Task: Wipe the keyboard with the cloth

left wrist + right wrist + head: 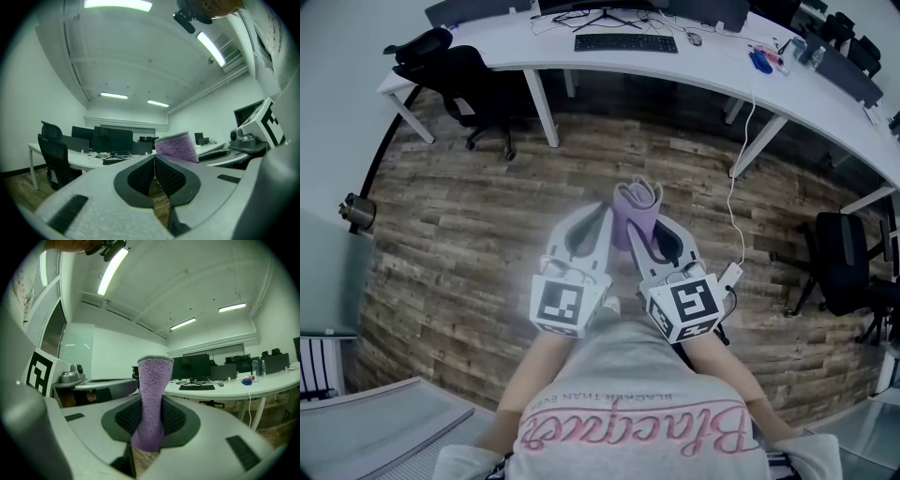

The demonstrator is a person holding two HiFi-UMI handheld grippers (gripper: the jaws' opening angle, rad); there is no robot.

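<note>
One cloth (152, 394) stood pinched in the right gripper (151, 414), while the left gripper (154, 160) was closed on nothing. The keyboard (625, 43) lay on the far desk (712, 73), well apart, so the cloth could perhaps slip out during the approach.

Lighting: indoor, even, cool greenish white. Source: ceiling strip lights (117, 4), blown out to plain white in both gripper views.
Shadows: soft and faint, under the desk (516, 47) on the wood floor (459, 234).
Distortion: strong fisheye throughout; dark rounded corners in the gripper views.
Focus: pale haze round the left gripper (595, 217) and right gripper (654, 225) in the head view; cloth (152, 399) fairly sharp, background soft.
</note>
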